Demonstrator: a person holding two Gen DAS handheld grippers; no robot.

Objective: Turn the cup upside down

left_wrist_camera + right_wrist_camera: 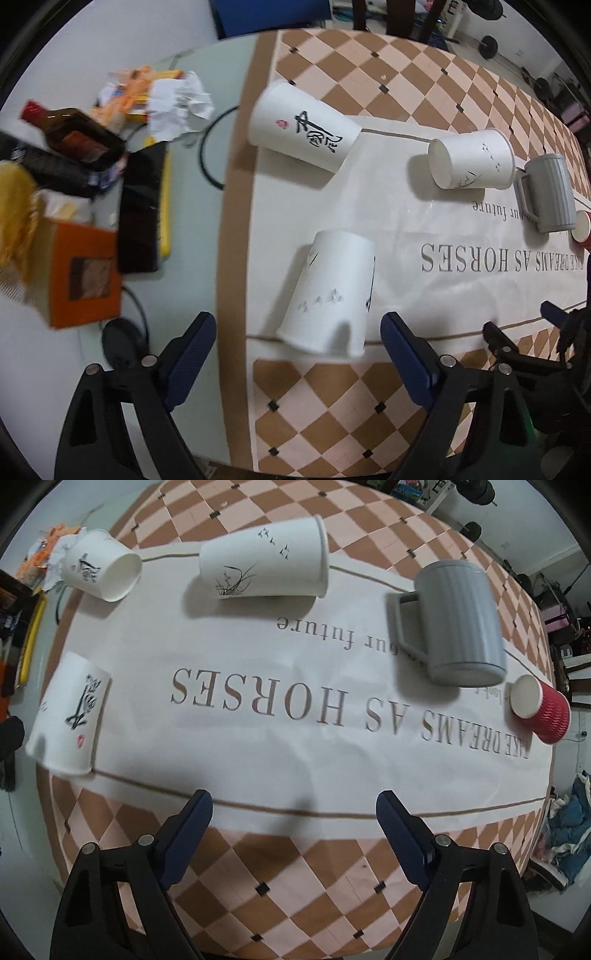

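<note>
Far left of my left wrist view: clutter off the cloth, an orange box (83, 280), a brown bottle (75, 134), crumpled paper (181, 107). Next, the white paper cup with mountain print (332, 295) stands rim-down on the tablecloth (424, 221), just ahead of my left gripper (299, 332), roughly between the two blue fingers (192, 354) but not touched. Jaws wide, holding nothing. Behind it a calligraphy cup (301, 127) lies on its side at the cloth's left edge, mouth facing right. Further right an orchid-print cup (472, 158) lies on its side, base toward me. Then a grey ribbed mug (550, 192), handle left; can't tell which way up from here.

Right wrist view, same order: mountain cup at left, calligraphy cup back left, orchid cup centre back, grey mug, and a red ripple cup (543, 709) tipped over at far right of the worktop. Right gripper (295, 812) hovers over the checkered border, jaws wide, holding nothing.
</note>
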